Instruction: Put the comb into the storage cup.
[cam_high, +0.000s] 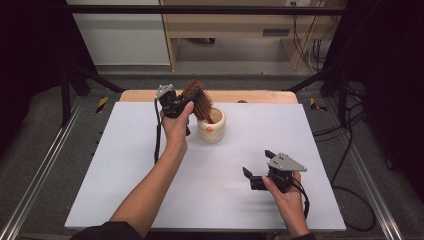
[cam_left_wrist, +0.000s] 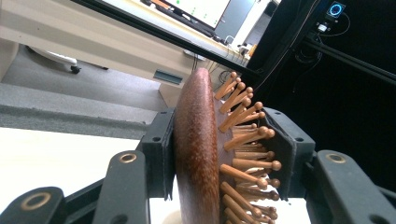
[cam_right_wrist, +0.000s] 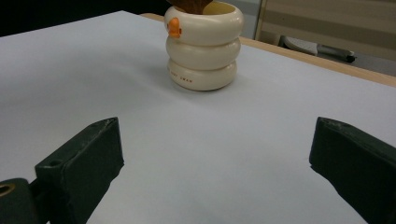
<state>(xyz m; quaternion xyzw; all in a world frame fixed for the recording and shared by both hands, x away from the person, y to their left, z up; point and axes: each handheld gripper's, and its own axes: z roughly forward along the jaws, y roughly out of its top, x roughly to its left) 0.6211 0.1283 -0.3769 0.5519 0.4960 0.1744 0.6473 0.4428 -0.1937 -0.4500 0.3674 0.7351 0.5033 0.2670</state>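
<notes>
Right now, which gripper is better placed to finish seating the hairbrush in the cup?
Left. The left gripper is shut on the hairbrush, its handle in the cup; the right gripper hangs open nearer the person.

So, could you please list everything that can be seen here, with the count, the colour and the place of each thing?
hairbrush: one, reddish-brown wood with wooden pins, tilted, its lower end inside the holder, its head clamped by the left gripper
holder: one, cream, ringed shape with a small orange mark, standing at the far middle of the table
table: one, white top with a wooden far edge
shelf unit: one, light wood, on the floor beyond the table
cables: several, black, on the floor at the right
left gripper: one, black, at the far middle, shut on the hairbrush
right gripper: one, black with a grey plate, near right of the table, jaws apart, holding nothing
hands: two, one on each gripper
</notes>
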